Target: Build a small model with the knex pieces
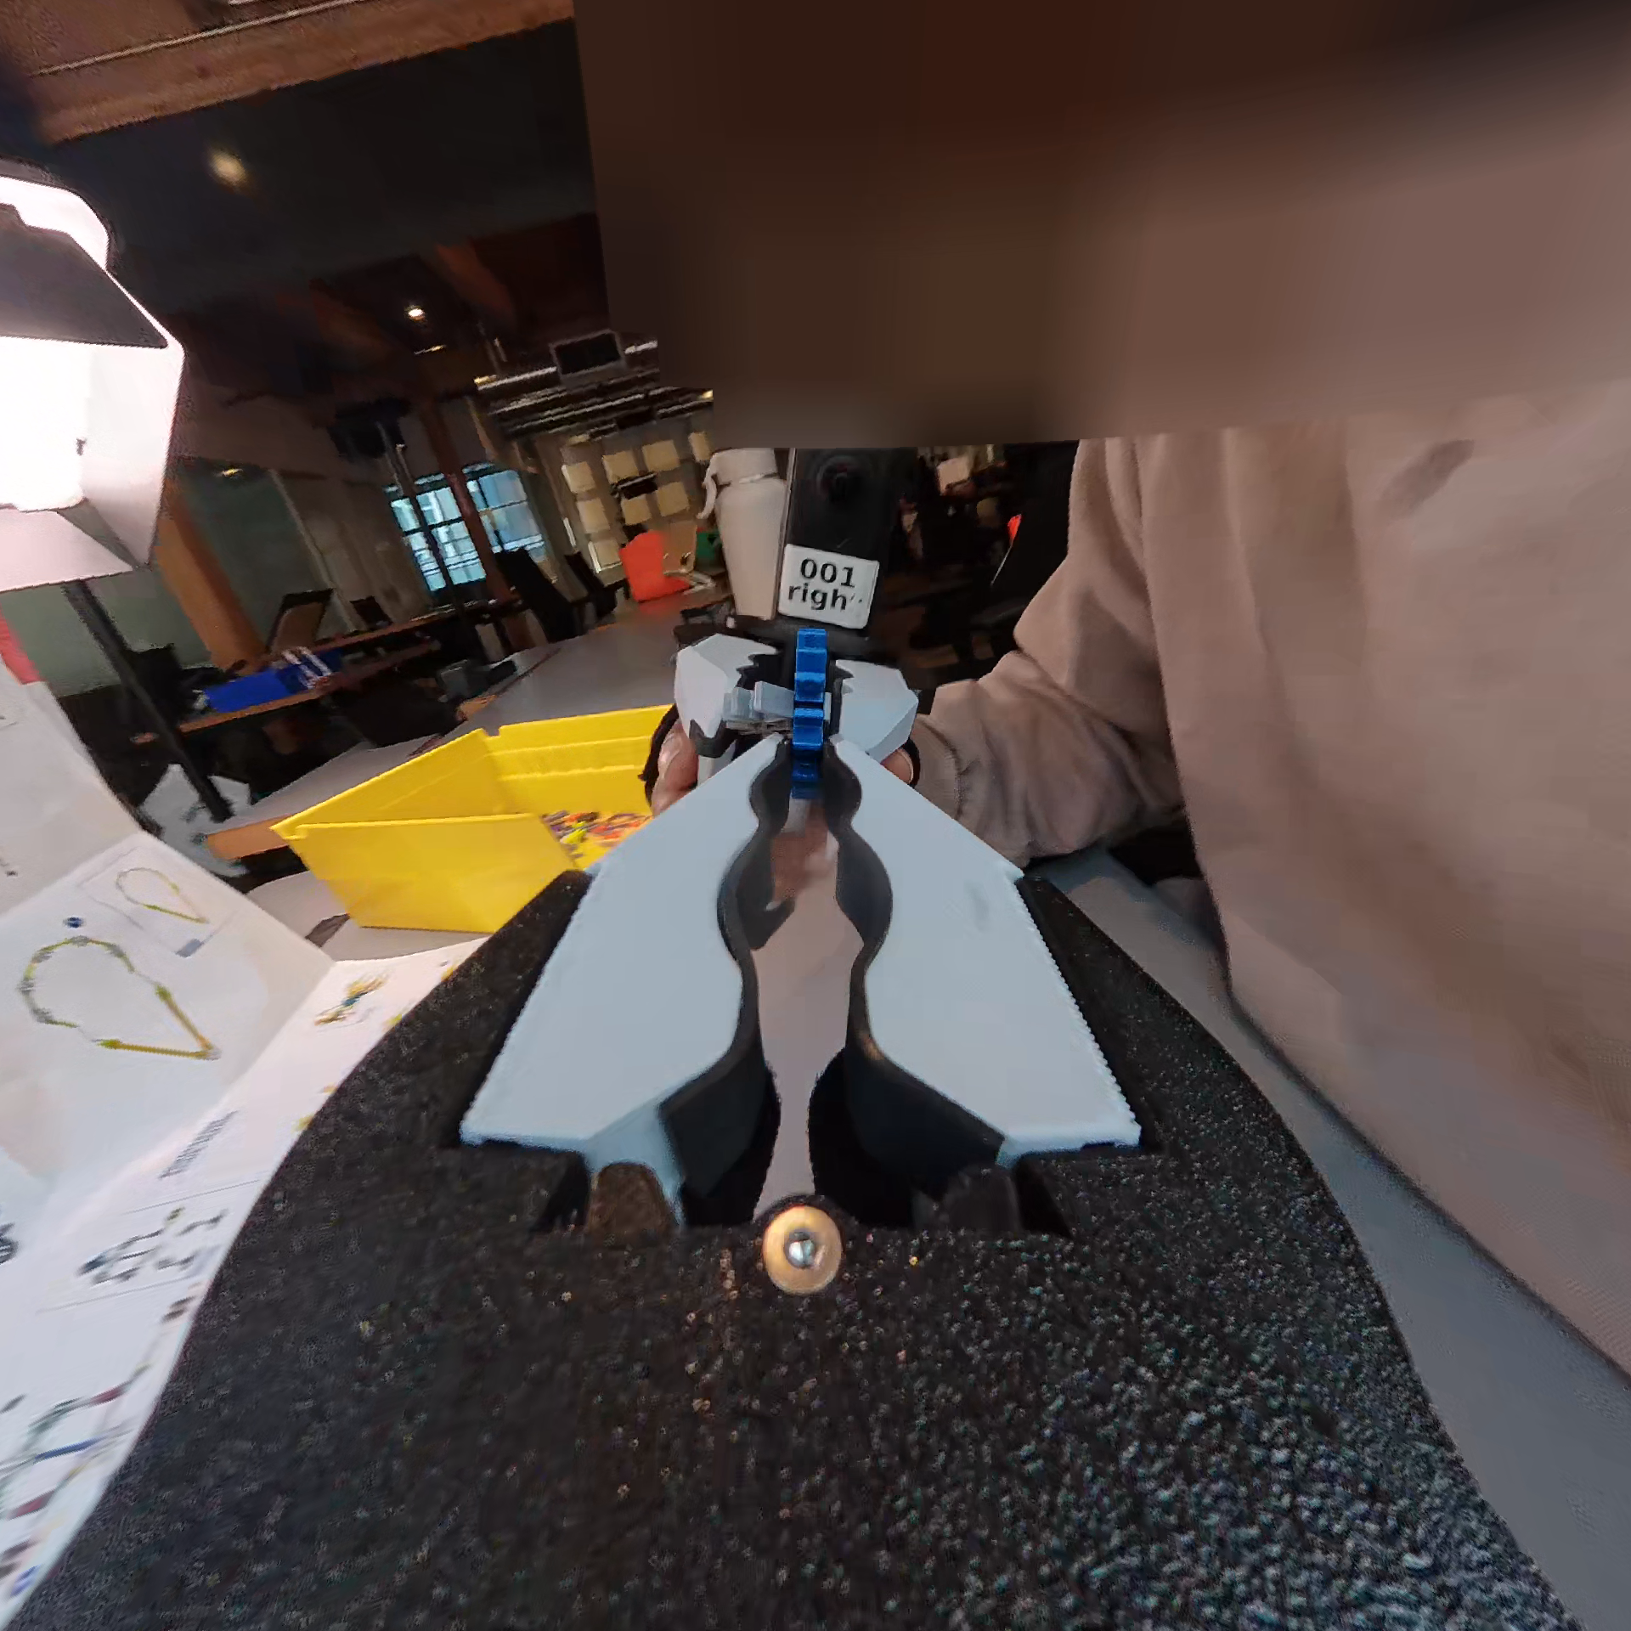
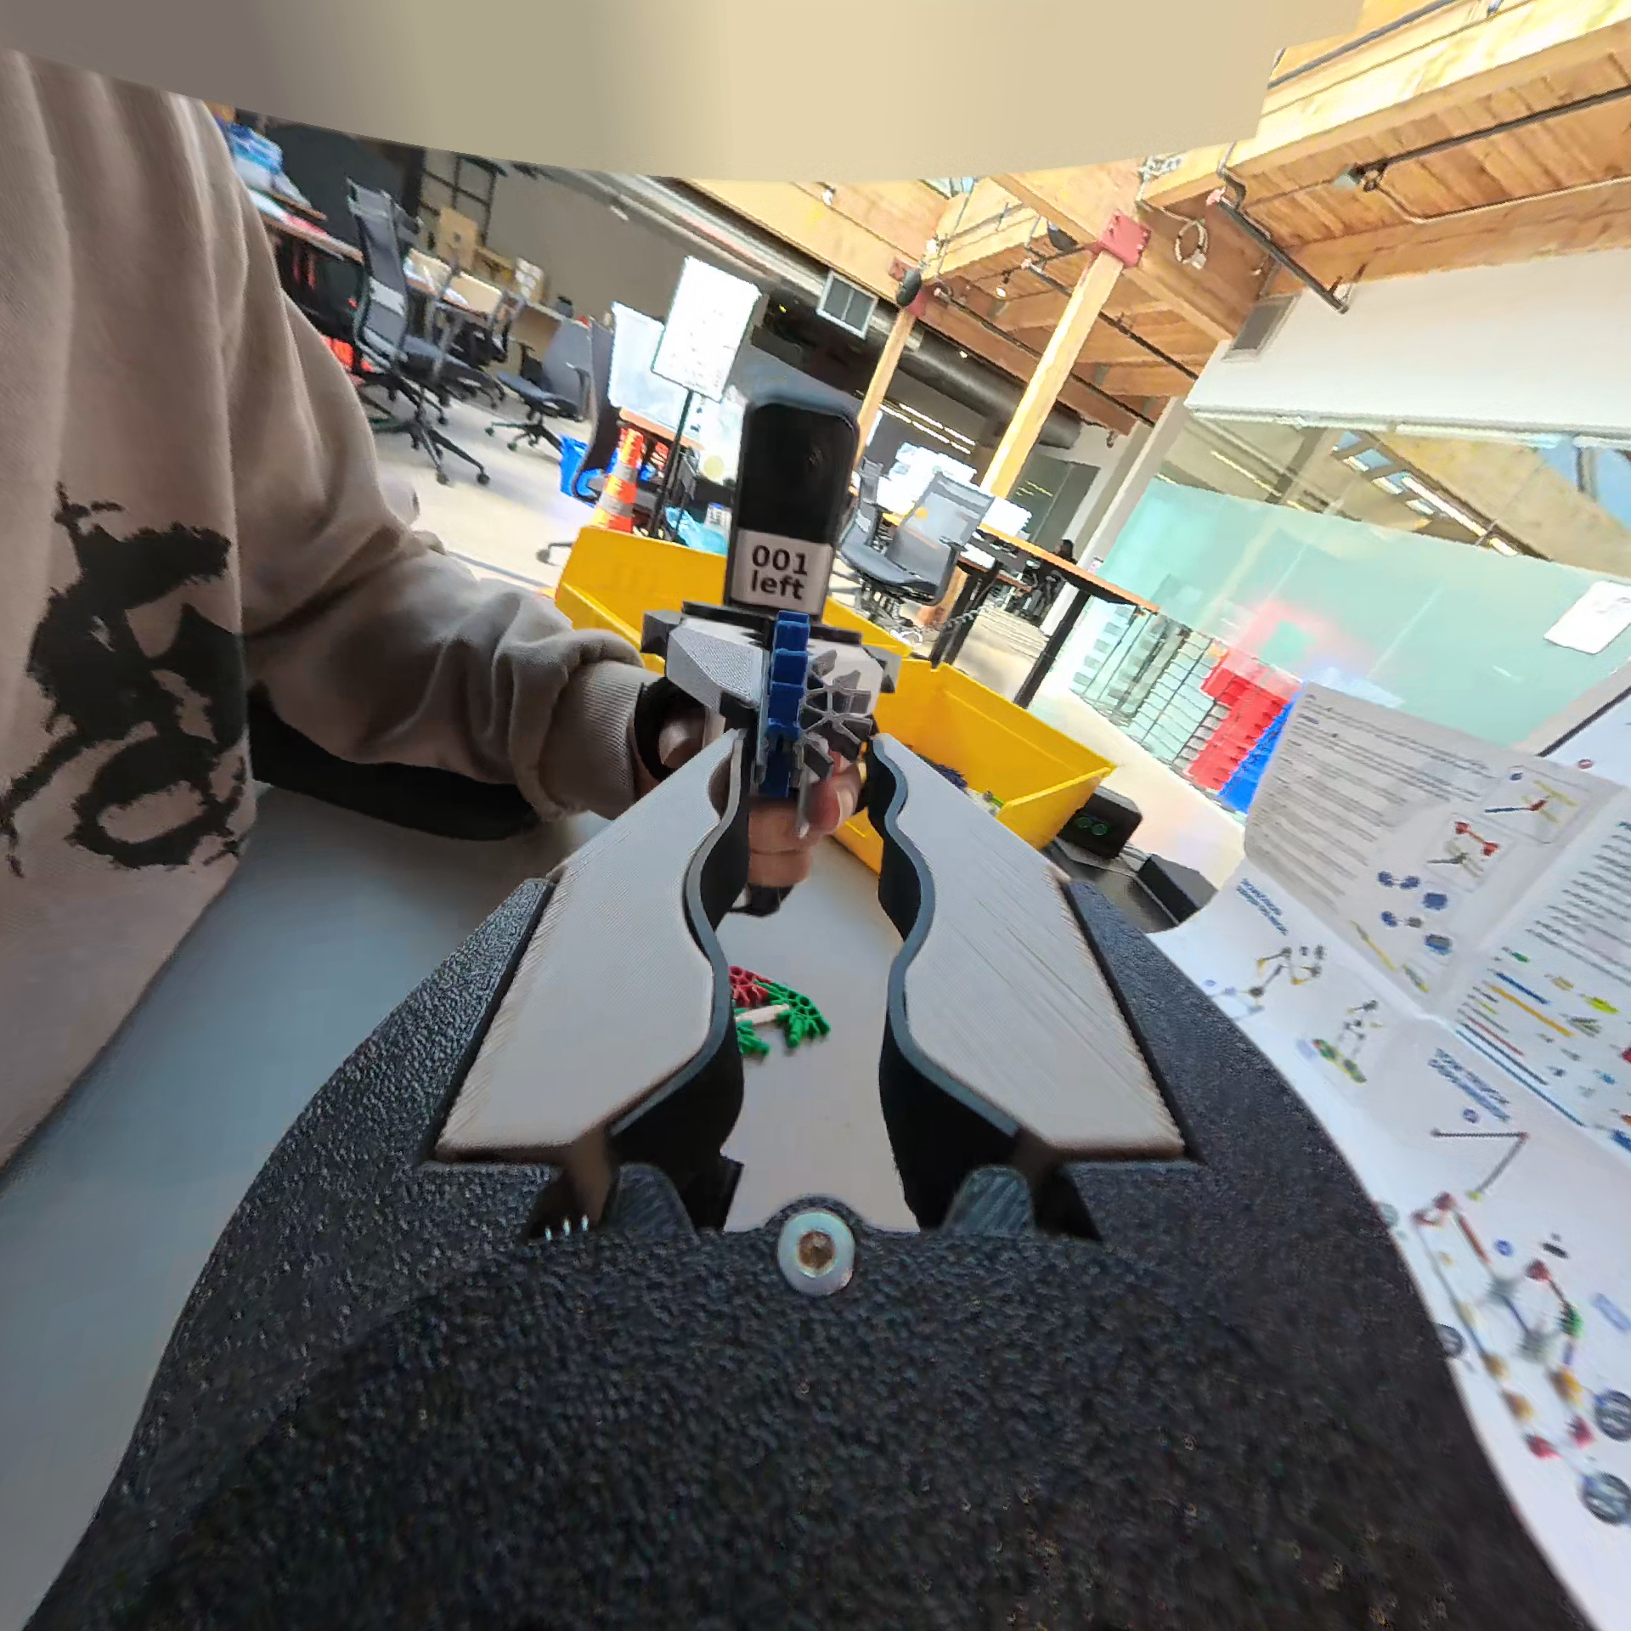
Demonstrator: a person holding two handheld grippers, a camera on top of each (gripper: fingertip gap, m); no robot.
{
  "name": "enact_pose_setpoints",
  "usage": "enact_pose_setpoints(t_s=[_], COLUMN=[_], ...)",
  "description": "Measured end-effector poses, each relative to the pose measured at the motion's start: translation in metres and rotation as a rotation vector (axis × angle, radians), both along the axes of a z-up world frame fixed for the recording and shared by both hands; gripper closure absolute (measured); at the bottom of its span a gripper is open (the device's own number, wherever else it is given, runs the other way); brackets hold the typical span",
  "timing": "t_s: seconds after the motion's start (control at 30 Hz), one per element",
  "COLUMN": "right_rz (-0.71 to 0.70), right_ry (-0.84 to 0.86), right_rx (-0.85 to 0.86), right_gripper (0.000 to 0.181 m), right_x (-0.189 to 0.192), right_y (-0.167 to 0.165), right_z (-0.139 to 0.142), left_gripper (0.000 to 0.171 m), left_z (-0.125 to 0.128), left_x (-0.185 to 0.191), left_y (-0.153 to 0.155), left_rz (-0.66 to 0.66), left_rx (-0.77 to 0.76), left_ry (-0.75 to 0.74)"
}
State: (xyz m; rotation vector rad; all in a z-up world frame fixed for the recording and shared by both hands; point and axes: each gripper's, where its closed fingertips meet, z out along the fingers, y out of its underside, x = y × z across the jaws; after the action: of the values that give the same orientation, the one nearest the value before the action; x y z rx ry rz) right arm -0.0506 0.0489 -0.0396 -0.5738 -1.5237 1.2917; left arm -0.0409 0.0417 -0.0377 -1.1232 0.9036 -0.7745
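My left gripper [image 1: 805,750] is shut on a blue toothed connector [image 1: 808,706] and holds it edge-on above the table. My right gripper [image 2: 807,750] faces it head-on, its jaws a short way apart. A grey snowflake-shaped connector [image 2: 834,717] sits between them, pressed against the blue connector [image 2: 784,693]. The right fingers seem to touch the pair on both sides. In the left wrist view the grey connector [image 1: 757,706] sticks out to the left of the blue one. A hand grips each tool behind it.
A yellow bin [image 1: 424,838] with several small coloured pieces stands behind the grippers and also shows in the right wrist view [image 2: 997,741]. Red and green connectors [image 2: 777,1006] lie on the grey table [image 2: 221,1015]. An open instruction sheet [image 2: 1456,927] lies beside them. A person's beige sleeve [image 1: 1324,794] is close by. Left and right tips are no more than a few centimetres apart.
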Motion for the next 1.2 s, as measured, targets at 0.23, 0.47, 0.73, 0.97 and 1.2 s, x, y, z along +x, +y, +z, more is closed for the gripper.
enact_pose_setpoints(t_s=[0.23, 0.47, 0.73, 0.97, 1.2], right_rz=[0.026, -0.051, -0.141, -0.22, -0.239], right_ry=[-0.01, -0.036, -0.078, -0.138, -0.145], right_rx=[-0.098, -0.145, -0.194, -0.278, -0.287], right_gripper=[0.153, 0.154, 0.155, 0.155, 0.155], right_x=[-0.002, -0.011, -0.018, -0.023, -0.023], right_y=[-0.006, -0.003, 0.008, 0.02, 0.023], right_z=[0.006, 0.008, 0.009, 0.006, 0.006], left_gripper=[0.168, 0.167, 0.167, 0.166, 0.166], left_z=[0.004, 0.008, 0.009, 0.008, 0.007], left_x=[0.002, -0.007, -0.016, -0.022, -0.023], left_y=[-0.002, 0.0, 0.011, 0.022, 0.025], left_rz=[-0.199, -0.3, -0.391, -0.454, -0.468], left_rx=[-0.136, -0.208, -0.322, -0.448, -0.473], left_ry=[-0.269, -0.423, -0.578, -0.692, -0.723])
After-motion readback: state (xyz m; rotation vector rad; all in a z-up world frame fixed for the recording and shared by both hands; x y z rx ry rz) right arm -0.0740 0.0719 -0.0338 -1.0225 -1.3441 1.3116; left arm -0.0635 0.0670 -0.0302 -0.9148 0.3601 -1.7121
